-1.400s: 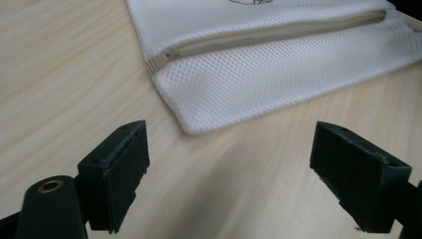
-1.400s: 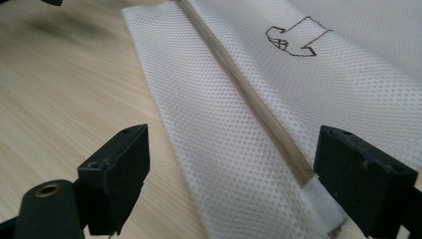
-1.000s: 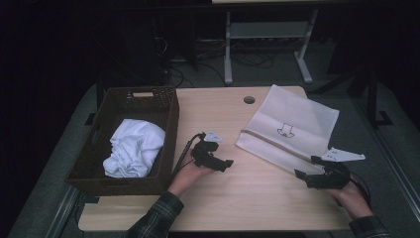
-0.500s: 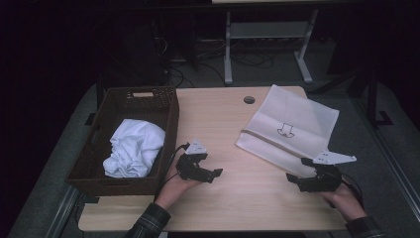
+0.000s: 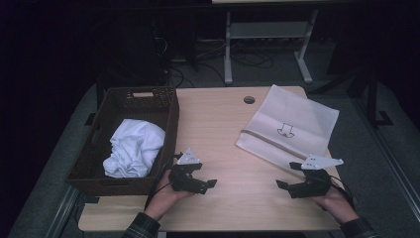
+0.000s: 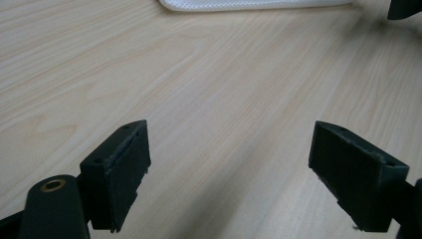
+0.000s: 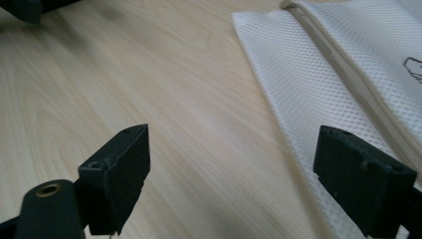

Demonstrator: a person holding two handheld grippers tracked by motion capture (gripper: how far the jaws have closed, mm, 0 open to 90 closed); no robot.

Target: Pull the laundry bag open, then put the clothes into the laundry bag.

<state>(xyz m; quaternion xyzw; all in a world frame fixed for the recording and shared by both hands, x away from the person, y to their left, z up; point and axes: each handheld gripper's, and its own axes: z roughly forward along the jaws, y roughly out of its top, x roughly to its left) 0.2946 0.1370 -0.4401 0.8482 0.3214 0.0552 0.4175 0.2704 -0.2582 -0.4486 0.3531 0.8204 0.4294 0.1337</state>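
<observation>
Both the left tongs [image 5: 205,183] and right tongs [image 5: 286,184] rest spread and empty on the surface [image 5: 223,129], the right near the mesh laundry bag [image 5: 297,116], likely to grasp its zippered edge.

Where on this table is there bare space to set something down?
Bare wood runs down the middle of the table, between the wicker basket and the mesh bag, and between the left gripper and right gripper. The right side is crowded by the bag.
</observation>
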